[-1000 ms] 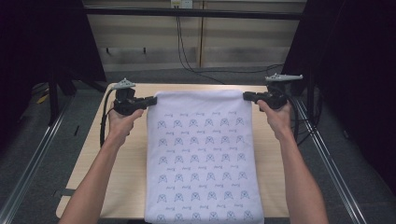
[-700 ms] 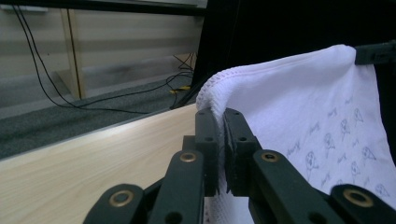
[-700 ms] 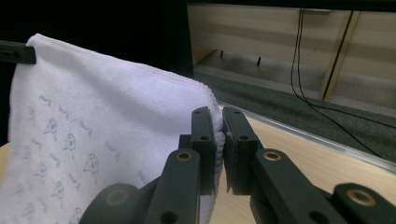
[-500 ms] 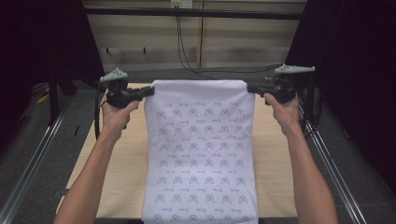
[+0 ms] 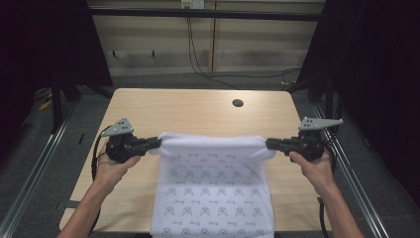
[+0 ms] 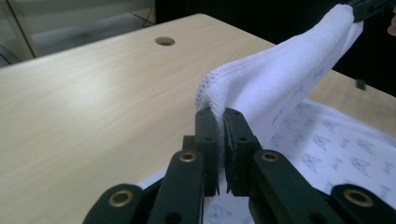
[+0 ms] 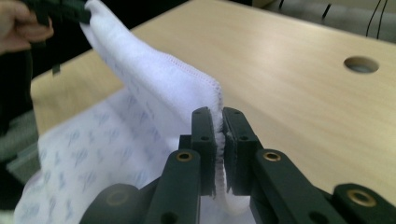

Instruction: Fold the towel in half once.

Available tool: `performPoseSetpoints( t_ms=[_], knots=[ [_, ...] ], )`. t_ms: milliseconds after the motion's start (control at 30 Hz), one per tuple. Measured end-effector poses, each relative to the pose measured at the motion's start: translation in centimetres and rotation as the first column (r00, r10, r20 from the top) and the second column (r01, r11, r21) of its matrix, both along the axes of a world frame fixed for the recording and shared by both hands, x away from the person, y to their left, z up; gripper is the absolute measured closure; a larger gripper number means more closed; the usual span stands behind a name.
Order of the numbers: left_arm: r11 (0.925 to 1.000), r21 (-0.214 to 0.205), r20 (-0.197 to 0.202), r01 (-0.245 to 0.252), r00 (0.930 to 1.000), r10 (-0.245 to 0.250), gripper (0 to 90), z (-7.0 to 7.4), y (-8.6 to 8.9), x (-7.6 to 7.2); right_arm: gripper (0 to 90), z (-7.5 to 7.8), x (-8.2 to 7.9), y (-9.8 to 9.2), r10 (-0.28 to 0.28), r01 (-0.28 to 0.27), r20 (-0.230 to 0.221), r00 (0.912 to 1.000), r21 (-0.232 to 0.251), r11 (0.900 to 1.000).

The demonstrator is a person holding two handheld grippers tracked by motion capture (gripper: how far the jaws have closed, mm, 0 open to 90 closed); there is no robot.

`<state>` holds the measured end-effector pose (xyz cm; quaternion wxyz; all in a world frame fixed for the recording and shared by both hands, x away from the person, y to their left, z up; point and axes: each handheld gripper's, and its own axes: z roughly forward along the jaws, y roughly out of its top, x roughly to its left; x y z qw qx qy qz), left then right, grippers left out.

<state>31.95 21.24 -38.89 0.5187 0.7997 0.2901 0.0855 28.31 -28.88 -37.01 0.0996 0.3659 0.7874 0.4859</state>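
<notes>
While lifted over table, left tongs, right tongs each clamp towel corner.

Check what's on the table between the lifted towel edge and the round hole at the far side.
Nothing: in the high view the stretch from the towel edge to the hole is bare wood of the table. The left gripper view agrees.

The towel lies on the tabletop, its near end apparently over the front edge; its far edge hangs between the left hand-held gripper and right hand-held gripper. A hole lies behind.
</notes>
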Motion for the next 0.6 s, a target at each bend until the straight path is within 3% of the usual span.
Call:
performPoseSetpoints(
  t_ms=[100,233,267,333,433,500,567,600],
  knots=[
    [0.9994,0.017,-0.003,0.03,0.9996,-0.03,85.8,-0.6,-0.2,-1.9,84.1,-0.3,-1.8,0.3,0.012,-0.012,-0.016,0.9998,-0.015,0.9998],
    [0.999,-0.007,-0.024,0.043,0.9988,-0.043,85.8,-1.9,0.1,-3.8,84.1,-1.8,-4.0,0.5,0.033,-0.033,-0.048,0.9983,-0.005,0.9994],
    [0.9994,0.006,-0.015,0.033,0.9994,-0.033,85.8,-2.5,0.0,-4.4,84.2,-2.3,-4.4,0.6,0.032,-0.034,-0.062,0.9975,-0.02,0.9992],
    [0.9987,0.016,-0.048,0.047,0.9978,-0.047,85.8,-3.6,0.0,-5.3,84.1,-3.4,-5.3,0.7,0.039,-0.043,-0.09,0.9951,-0.039,0.9983],
    [0.9981,0.02,-0.066,0.059,0.9961,-0.057,85.7,-4.4,0.4,-6.3,84.1,-5.0,-6.3,0.8,0.044,-0.055,-0.143,0.9887,-0.075,0.9956],
    [0.9968,0.049,-0.081,0.064,0.995,-0.06,85.7,-4.8,0.4,-6.7,84.1,-5.6,-7.0,0.8,0.05,-0.06,-0.158,0.9862,-0.057,0.9966],
    [0.9945,0.08,-0.107,0.067,0.9925,-0.058,85.7,-5.6,0.3,-7.2,84.1,-6.6,-7.7,1.2,0.053,-0.067,-0.176,0.983,-0.078,0.9947],
    [0.9932,0.098,-0.101,0.062,0.9935,-0.052,85.7,-6.2,0.1,-7.6,84.1,-7.1,-8.0,1.5,0.054,-0.072,-0.19,0.9803,-0.09,0.9934]
  ],
)
